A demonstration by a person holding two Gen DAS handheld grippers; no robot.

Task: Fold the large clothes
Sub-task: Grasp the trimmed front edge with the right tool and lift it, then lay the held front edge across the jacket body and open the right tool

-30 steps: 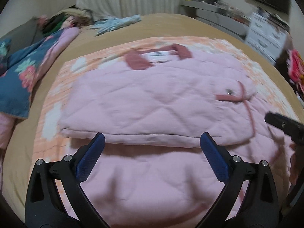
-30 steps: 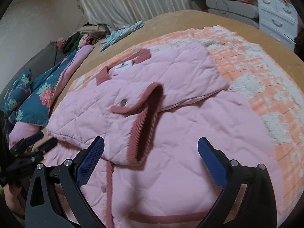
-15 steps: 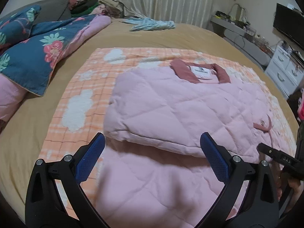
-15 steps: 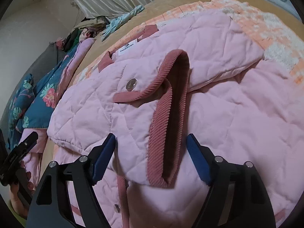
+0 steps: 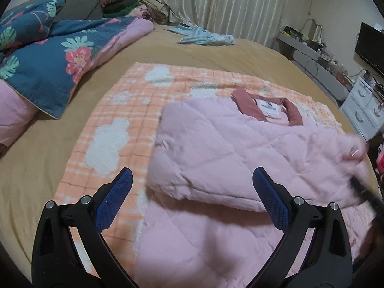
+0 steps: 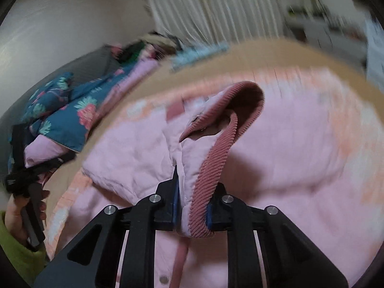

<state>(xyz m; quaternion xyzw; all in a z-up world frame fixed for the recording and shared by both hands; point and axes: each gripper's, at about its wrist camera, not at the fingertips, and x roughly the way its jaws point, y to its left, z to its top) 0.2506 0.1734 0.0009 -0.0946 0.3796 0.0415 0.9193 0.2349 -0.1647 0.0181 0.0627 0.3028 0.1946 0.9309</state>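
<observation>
One pink quilted jacket (image 5: 216,148) lies on one orange checked blanket (image 5: 115,110) spread over the tan bed cover (image 5: 216,55), toward the bed's near edge; its one dark-pink collar (image 5: 264,105) with a white label points to the far edge. One sleeve is folded across the body, and its ribbed corduroy cuff (image 6: 216,163) is lifted off the jacket. The right gripper (image 6: 190,206) has just been closing and is clenched on that cuff, both blue pads pressing the fabric between them. The left gripper (image 5: 192,201) hangs above the jacket's near left part with its two blue pads wide apart and nothing between them. In the right wrist view the person's left hand (image 6: 21,213), in a green sleeve (image 6: 14,252), grips the other tool's handle. At the bed's far left corner sit one blue floral quilt (image 5: 48,67) and a heap of clothes (image 5: 129,4); one pale blue garment (image 5: 206,38) lies near the far edge, before the curtain (image 5: 228,4).
</observation>
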